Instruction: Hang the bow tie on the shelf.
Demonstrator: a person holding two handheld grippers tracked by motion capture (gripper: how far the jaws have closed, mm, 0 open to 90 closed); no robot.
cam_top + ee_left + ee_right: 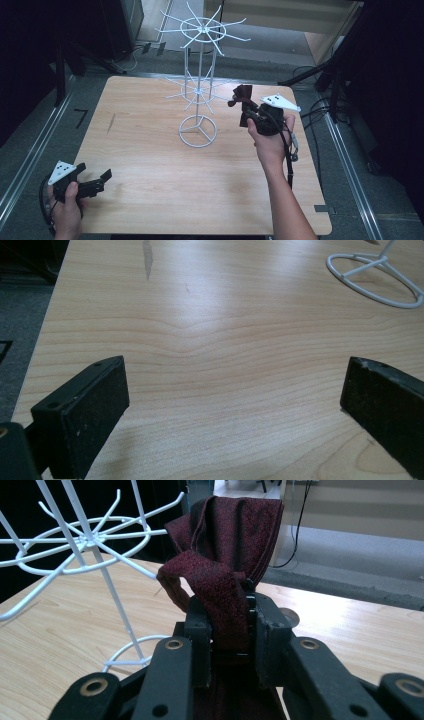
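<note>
A white wire rack (199, 75) with two tiers of radiating hooks stands on a ring base at the table's middle back. My right gripper (243, 102) is raised to the right of its lower tier, shut on a dark red bow tie (243, 95). In the right gripper view the bow tie (225, 555) sticks up from between the closed jaws, close to the tip of one hook of the wire rack (90, 545). My left gripper (95, 177) rests open at the table's front left corner, its pads (95, 405) spread wide over bare wood.
The wooden table (150, 165) has a small dark scuff (110, 123) at its left. The rack's ring base (375, 277) lies far ahead of the left gripper. Dark stands and cables surround the table on the grey floor.
</note>
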